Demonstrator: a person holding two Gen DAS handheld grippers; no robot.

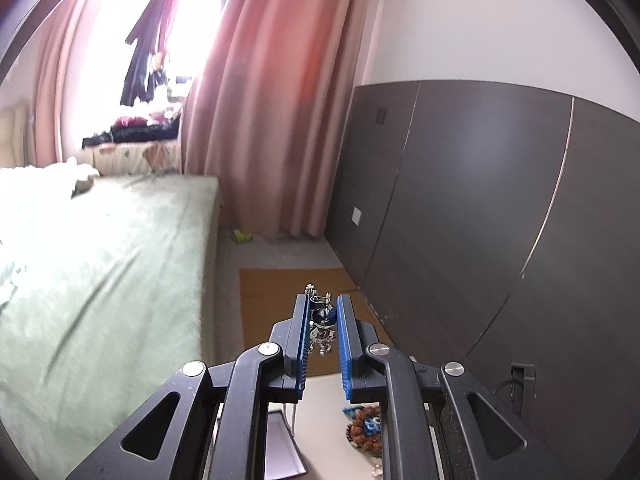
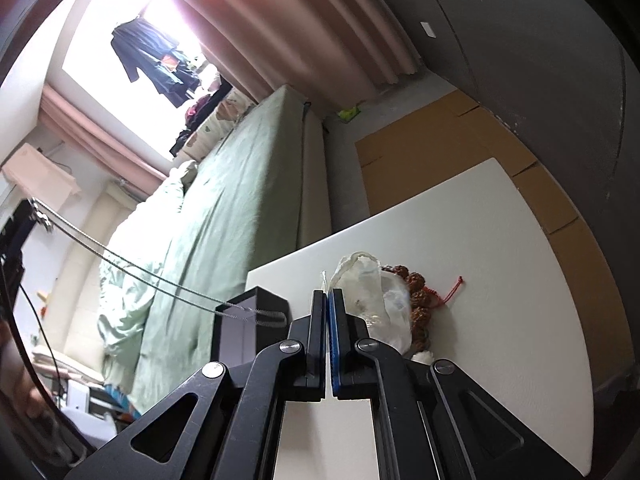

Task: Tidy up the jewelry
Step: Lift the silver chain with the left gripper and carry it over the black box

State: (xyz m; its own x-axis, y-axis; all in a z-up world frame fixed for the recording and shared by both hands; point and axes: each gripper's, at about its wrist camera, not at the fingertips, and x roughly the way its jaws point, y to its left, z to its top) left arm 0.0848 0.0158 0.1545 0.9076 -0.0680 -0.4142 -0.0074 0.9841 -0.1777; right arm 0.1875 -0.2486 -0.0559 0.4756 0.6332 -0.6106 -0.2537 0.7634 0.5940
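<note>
Left gripper (image 1: 323, 322) pinches our silver-and-blue pendant (image 1: 322, 326), high above the white table (image 2: 500, 280); the right gripper (image 2: 328, 300) is closed empty. Light and slippery, its chain (image 2: 160, 280) droops slack towards the black box (image 2: 248, 328), so we judge the pendant the surer hold.

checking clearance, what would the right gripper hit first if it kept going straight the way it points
Probably the crumpled clear plastic bag on the white table, lying just beyond the shut right gripper; depth is hard to judge through the fisheye.
</note>
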